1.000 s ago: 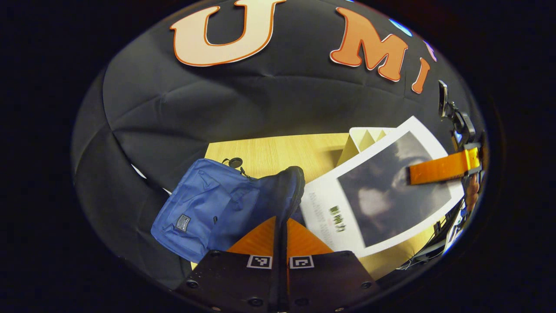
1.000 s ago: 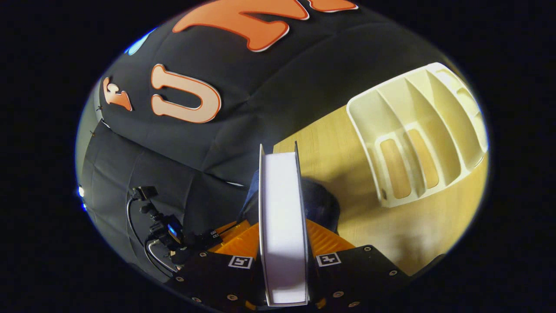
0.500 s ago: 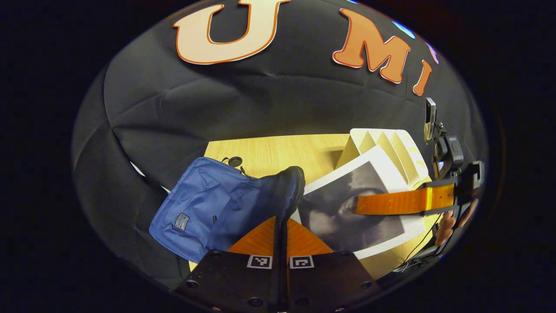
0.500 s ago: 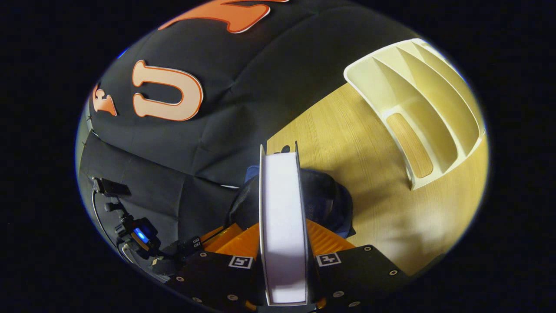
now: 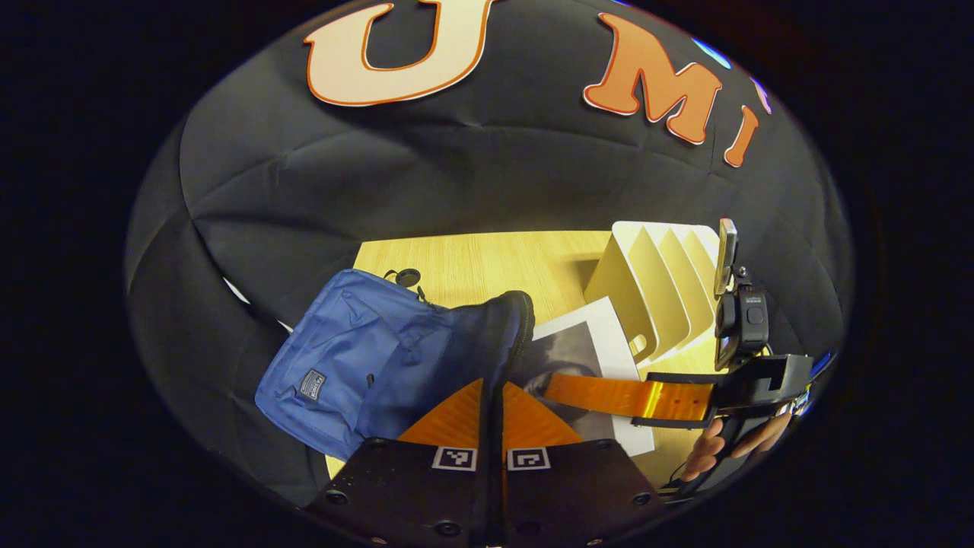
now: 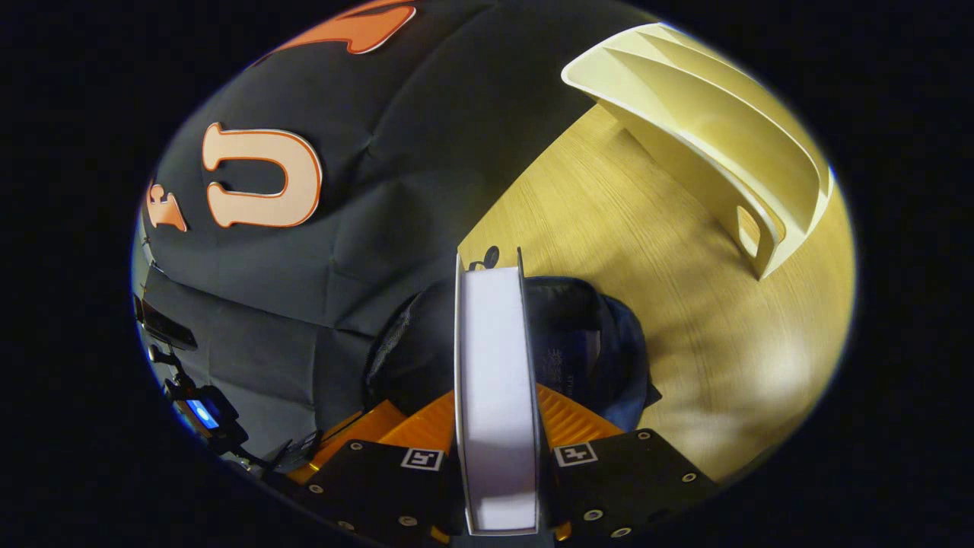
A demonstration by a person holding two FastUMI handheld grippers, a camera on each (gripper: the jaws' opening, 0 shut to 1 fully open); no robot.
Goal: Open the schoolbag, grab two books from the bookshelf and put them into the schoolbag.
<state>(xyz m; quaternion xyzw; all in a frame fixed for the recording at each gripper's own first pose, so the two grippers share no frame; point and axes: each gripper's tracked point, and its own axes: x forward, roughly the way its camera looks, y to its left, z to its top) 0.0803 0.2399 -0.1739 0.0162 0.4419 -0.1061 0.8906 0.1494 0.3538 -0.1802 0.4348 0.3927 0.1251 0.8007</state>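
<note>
My right gripper [image 6: 494, 426] clamps both fingers on a white-paged book with a grey photo cover [image 6: 494, 380], held edge-up with its far end inside the dark mouth of the blue fabric schoolbag [image 5: 358, 365] at the wooden table's [image 6: 685, 320] left edge. My left gripper [image 5: 491, 415], fingers closed on the bag's black rim, holds it open. The cream slotted bookshelf [image 5: 662, 285] stands near the table's far right corner.

Dim booth, warm light on the table [image 6: 654, 251] ahead of the right gripper [image 6: 494, 426], soft glare patch to its right. Heavy fisheye bending at edges; the book [image 6: 494, 396] close between its fingers is blurred, shadows soft.
</note>
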